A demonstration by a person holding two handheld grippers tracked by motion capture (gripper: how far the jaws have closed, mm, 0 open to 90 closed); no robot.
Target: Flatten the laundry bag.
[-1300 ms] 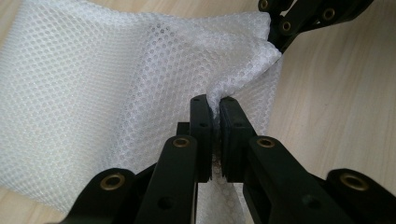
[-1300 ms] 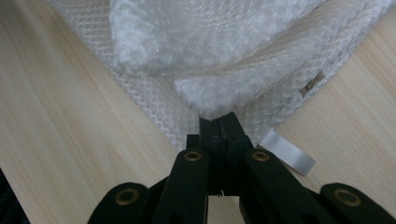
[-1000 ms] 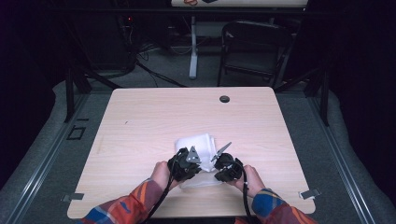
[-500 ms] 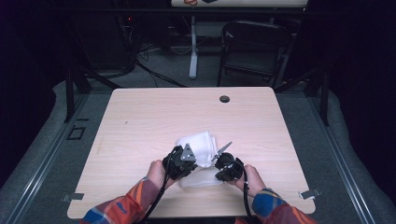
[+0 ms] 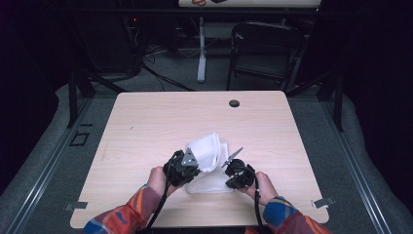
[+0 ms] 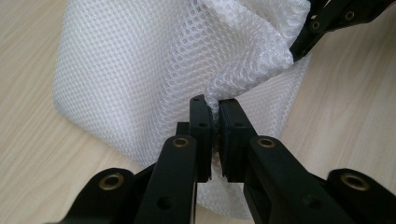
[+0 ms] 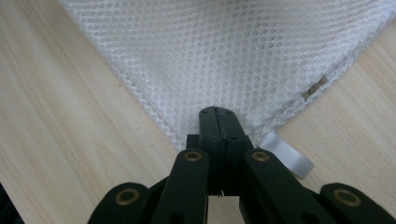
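Observation:
A white mesh bag (image 5: 210,150) lies near the front middle of the wooden table (image 5: 146,126), its left part bunched up off the surface. My left gripper (image 5: 191,165) is at the bag's left side, and the left gripper view shows it (image 6: 215,108) shut on a raised fold of the mesh (image 6: 154,70). At the bag's front right is my right gripper (image 5: 229,175); it (image 7: 218,114) is shut on the bag's lower corner (image 7: 224,56). Beside that corner, a white ribbon loop (image 7: 290,157) rests on the wood. The right gripper's jaws also show at the top right of the left gripper view, on the mesh.
A dark cable hole (image 5: 234,103) sits near the table's far edge. Bare wood lies to the left, right and far side of the bag. A dark chair (image 5: 265,46) and a table leg (image 5: 201,53) stand beyond the table. The front edge is close behind both hands.
My left gripper has drifted slightly left with the mesh fold pinched, and the bag's left part bulges up more. The right gripper has kept still.

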